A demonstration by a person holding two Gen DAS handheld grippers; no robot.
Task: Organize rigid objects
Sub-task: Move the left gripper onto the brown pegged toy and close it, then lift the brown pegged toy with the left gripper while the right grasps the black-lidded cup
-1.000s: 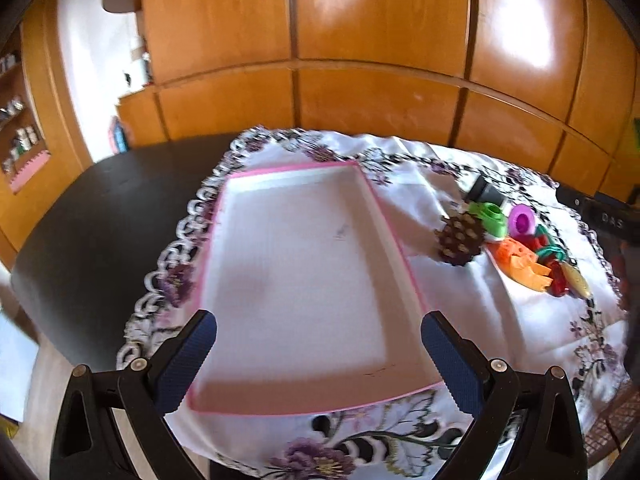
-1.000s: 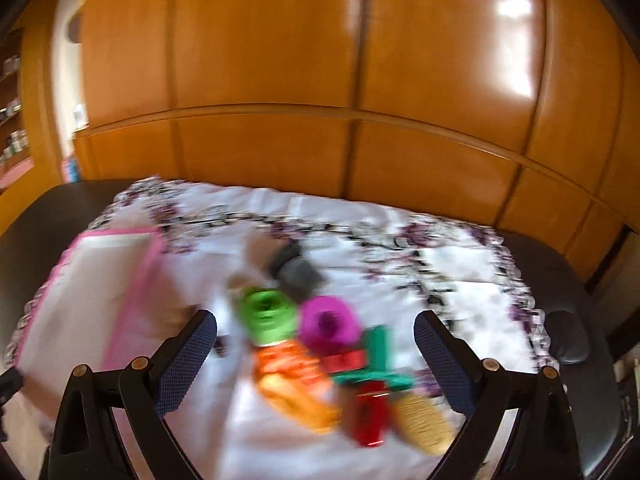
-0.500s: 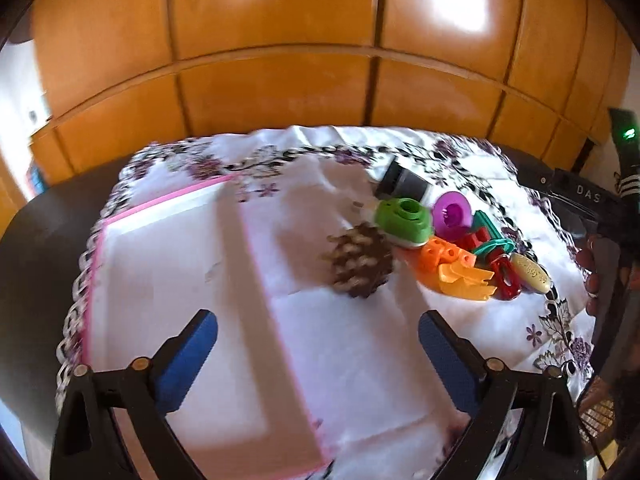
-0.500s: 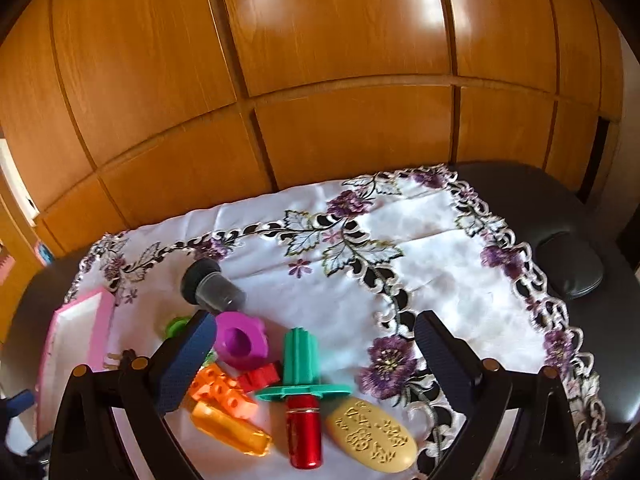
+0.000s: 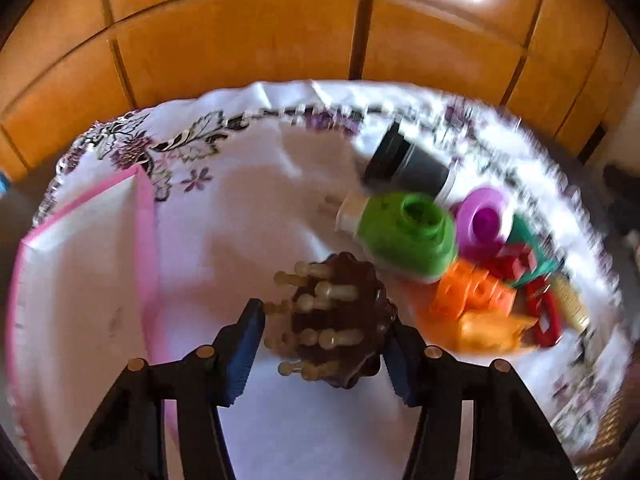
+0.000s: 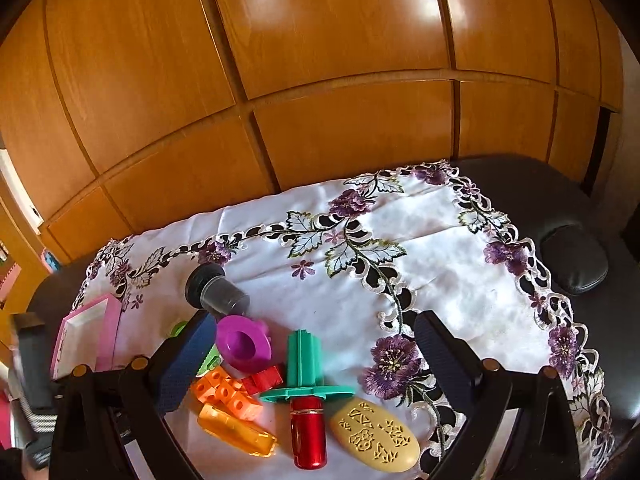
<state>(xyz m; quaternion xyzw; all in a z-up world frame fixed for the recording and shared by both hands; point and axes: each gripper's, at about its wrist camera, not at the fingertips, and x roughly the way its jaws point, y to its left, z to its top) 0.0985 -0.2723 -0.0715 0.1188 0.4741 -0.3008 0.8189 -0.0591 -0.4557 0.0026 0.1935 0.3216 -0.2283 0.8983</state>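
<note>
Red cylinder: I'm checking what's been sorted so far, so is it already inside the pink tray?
No, the red cylinder lies on the tablecloth among the other toys, apart from the pink tray.

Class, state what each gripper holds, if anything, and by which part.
Left gripper: brown round massager with pale pegs, between the pads at its sides; actual contact is unclear. Right gripper: open, holding nothing.

An embroidered tablecloth [image 6: 436,276] lies before wooden panelling [image 6: 320,60].

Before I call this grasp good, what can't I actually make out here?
- Left tongs around the brown spiky piece: motion blur hides whether the pads touch.
- Green piece: right view, blocked by the right tongs' finger.
- Pink tray: cut off by the left view's edge.
</note>
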